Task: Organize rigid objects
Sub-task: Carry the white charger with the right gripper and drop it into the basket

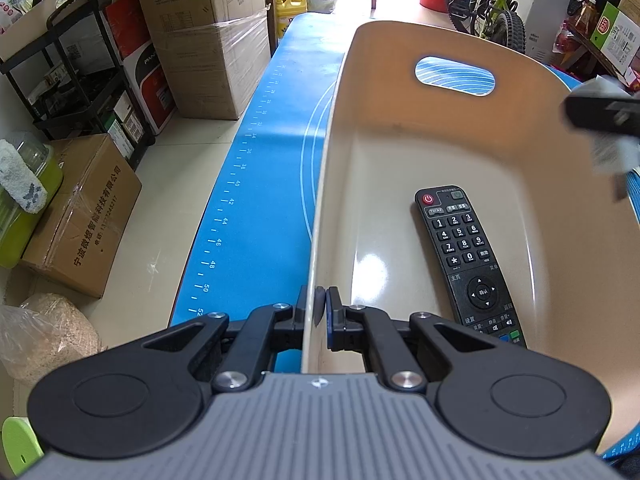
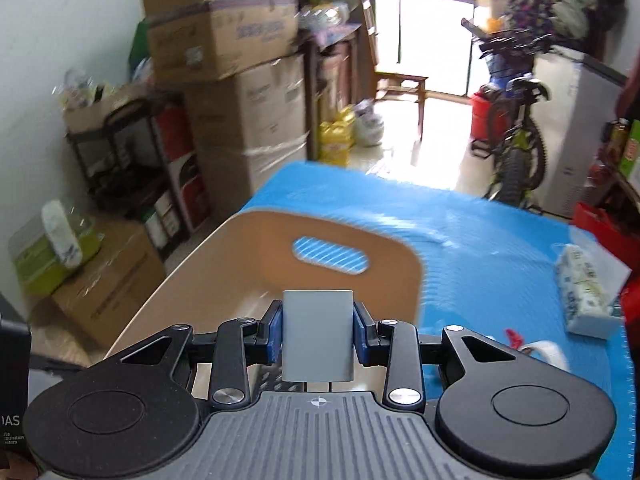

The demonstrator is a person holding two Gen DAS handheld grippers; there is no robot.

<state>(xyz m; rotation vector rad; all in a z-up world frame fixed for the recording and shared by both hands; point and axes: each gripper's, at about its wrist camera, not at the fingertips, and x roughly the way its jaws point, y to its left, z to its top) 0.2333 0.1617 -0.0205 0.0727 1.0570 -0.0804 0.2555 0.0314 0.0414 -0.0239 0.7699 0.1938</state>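
Observation:
A beige basket [image 1: 400,148] with a handle slot stands on the blue mat [image 1: 260,208]. A black remote control [image 1: 466,258] lies flat inside it. My left gripper [image 1: 320,304] is shut on the basket's near left wall. My right gripper [image 2: 318,330] is shut on a grey rectangular block [image 2: 318,336] and holds it above the near end of the basket [image 2: 224,264]. The right gripper also shows blurred at the right edge of the left wrist view [image 1: 604,116].
Stacked cardboard boxes [image 1: 208,40] and a black rack [image 1: 76,72] stand to the left of the table. A bicycle [image 2: 516,132] stands at the far right. A tissue pack [image 2: 584,292] and a tape roll [image 2: 548,352] lie on the mat at right.

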